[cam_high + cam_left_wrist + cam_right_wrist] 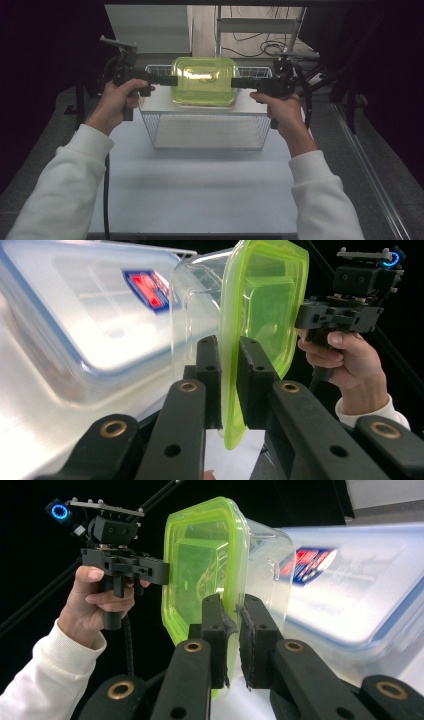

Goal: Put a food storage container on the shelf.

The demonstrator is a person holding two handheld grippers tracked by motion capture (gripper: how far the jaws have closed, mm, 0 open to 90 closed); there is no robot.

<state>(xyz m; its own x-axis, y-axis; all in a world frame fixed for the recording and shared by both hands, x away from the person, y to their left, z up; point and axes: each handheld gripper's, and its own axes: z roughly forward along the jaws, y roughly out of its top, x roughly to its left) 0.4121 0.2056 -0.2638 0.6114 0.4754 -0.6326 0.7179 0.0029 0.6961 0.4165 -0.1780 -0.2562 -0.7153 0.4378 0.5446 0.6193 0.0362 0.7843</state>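
Left gripper [172, 80] and right gripper [235, 82] each pinch a side rim of the green-lidded box [204, 81], held over the far end of the basket [207, 131]; keep both level, lift in sync

A wire basket [207, 131] stands at the middle of the table [200, 190], toward its far edge, its mesh walls white and its front wall facing the near edge. Inside it lies a large clear storage box with a blue-rimmed lid [75, 340] and a red and blue label [148, 289]. Beyond the far edge, cables [260, 47] trail over the floor.
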